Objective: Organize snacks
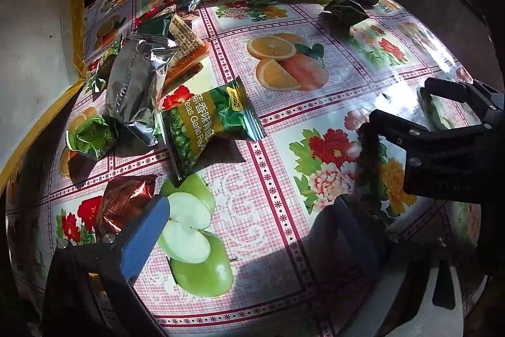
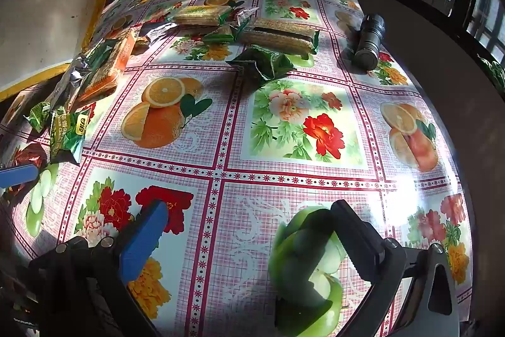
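Left wrist: crinkly foil snack packets [image 1: 135, 90], glossy tablecloth [image 1: 284, 147].

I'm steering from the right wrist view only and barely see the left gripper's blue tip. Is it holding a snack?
Observer: No, the left gripper is open and empty.
Operator: Anything close to it?
Observer: A red-brown foil packet lies right beside its blue finger.
Operator: And straight ahead of it?
Observer: The green pea packet, label facing up.

Fruit-and-flower tablecloth [image 2: 284, 179], green pea packet [image 1: 211, 128], silver pouch [image 1: 135, 90], black flashlight [image 2: 369, 41]
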